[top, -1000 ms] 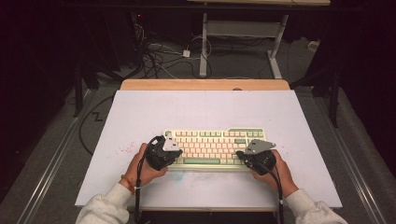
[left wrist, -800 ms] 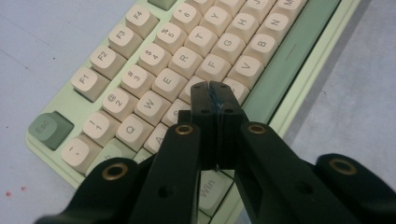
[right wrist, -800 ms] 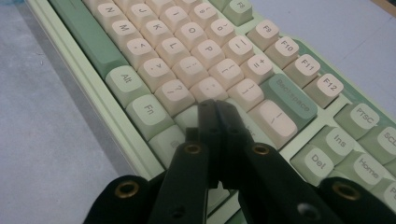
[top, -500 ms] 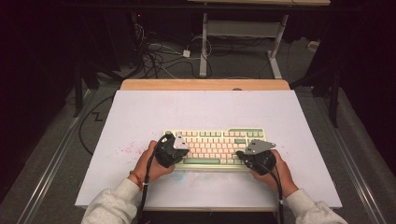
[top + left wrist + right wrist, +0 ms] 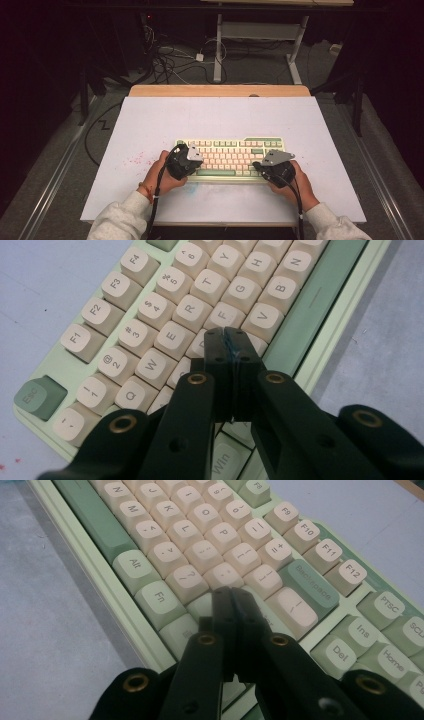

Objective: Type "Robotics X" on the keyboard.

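High view: left gripper [image 5: 192,154] shifted a little inward along the keyboard [image 5: 235,150] since a second ago; right gripper [image 5: 261,165] unmoved — keyboard flat on the white table [image 5: 220,117], near its front edge.

Left gripper view: fingers [image 5: 219,347] pressed together, nothing between, tips over cream keys beside D and F; pale green case, darker green Esc.

Right gripper view: fingers [image 5: 225,607] together too — near Enter, beside green Backspace.

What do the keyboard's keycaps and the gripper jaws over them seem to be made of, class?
Keycaps: probably moulded plastic, matte cream and green, with rounded edges and printed legends. Left gripper and right gripper jaws: apparently hard black plastic, matte with a slight sheen, set with brass-coloured metal rivets.
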Demonstrator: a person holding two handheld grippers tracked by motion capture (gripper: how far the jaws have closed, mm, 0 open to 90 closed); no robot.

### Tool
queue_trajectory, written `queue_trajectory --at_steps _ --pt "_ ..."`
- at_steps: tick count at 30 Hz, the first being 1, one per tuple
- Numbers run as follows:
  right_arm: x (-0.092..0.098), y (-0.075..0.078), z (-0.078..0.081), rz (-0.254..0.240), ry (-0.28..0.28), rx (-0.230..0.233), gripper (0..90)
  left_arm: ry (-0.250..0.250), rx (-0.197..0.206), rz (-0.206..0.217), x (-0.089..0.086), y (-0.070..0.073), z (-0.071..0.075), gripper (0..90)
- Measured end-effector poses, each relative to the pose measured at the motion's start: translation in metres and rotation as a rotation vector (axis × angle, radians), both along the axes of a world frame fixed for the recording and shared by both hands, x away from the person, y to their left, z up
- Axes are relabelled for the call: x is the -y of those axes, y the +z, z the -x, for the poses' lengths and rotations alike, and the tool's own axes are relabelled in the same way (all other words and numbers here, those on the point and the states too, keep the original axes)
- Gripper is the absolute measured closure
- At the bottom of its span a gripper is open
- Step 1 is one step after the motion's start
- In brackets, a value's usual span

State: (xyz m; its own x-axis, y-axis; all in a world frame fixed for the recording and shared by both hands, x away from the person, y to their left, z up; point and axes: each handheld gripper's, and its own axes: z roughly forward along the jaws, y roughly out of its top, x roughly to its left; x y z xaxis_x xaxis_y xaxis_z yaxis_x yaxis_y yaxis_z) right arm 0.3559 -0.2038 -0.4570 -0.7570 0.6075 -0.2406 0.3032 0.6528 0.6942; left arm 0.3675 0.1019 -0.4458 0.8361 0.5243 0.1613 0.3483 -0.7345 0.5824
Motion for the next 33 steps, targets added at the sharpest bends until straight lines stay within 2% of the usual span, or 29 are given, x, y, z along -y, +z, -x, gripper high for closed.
queue_trajectory --at_steps 22,25,26,28,33 --pt "-0.0004 -0.0001 0.0001 0.002 -0.001 0.002 90.0 -0.004 0.005 -0.009 -0.0007 -0.0001 0.0011 86.6" --pt "-0.0004 -0.0001 0.0 0.003 0.0 0.002 90.0 -0.012 -0.016 -0.014 -0.0004 -0.0028 0.0003 86.9" --pt "-0.0004 -0.0001 0.0001 0.003 -0.001 0.001 90.0 -0.006 -0.011 -0.004 -0.0003 -0.0036 0.0003 87.0" --pt "-0.0005 -0.0001 0.0 0.002 -0.001 0.0 90.0 -0.01 -0.009 -0.02 0.0006 -0.0023 0.0008 86.9" --pt "-0.0004 0.0 -0.0001 0.002 -0.001 0.0 90.0 -0.001 0.011 0.002 -0.0017 0.002 0.0024 86.3"
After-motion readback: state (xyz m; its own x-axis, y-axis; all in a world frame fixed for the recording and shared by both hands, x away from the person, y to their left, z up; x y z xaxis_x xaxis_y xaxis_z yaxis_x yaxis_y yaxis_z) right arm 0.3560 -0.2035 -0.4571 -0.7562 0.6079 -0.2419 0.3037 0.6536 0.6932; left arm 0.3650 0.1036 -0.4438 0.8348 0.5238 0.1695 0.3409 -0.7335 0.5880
